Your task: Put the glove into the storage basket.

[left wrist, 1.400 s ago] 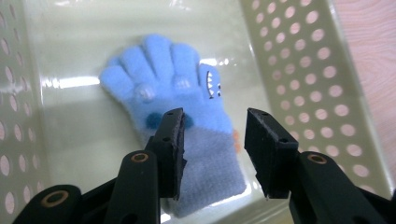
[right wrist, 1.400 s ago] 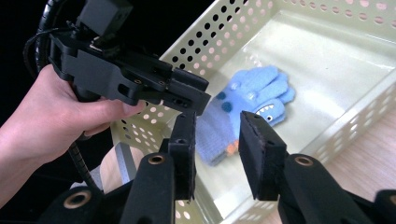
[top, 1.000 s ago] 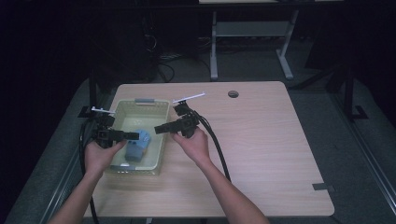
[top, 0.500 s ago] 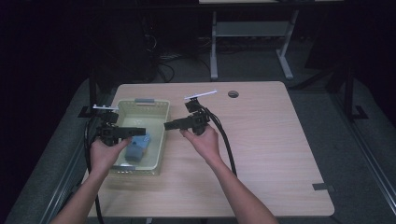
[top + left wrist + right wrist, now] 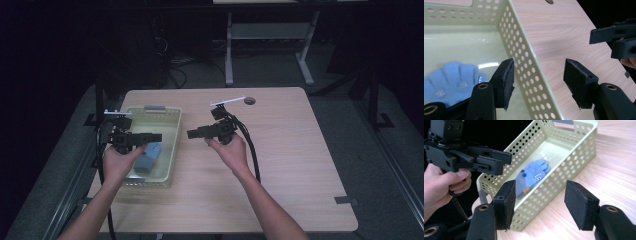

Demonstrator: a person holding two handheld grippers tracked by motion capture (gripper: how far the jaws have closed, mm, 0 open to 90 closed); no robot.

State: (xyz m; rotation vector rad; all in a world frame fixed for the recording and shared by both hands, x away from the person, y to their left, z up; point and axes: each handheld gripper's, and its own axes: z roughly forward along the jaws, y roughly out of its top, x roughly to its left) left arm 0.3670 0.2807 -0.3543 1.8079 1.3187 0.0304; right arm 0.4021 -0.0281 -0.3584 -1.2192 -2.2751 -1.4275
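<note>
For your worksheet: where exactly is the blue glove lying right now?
The blue glove lies inside the pale green basket on the table's left, at the basket's near end, just beside the left claw.

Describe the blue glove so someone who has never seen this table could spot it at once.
On the wooden table, look to the left side for the pale green perforated basket. The blue glove lies flat on its floor, toward the near end. It is the only soft, blue thing there, with small pale dots on it.
</note>
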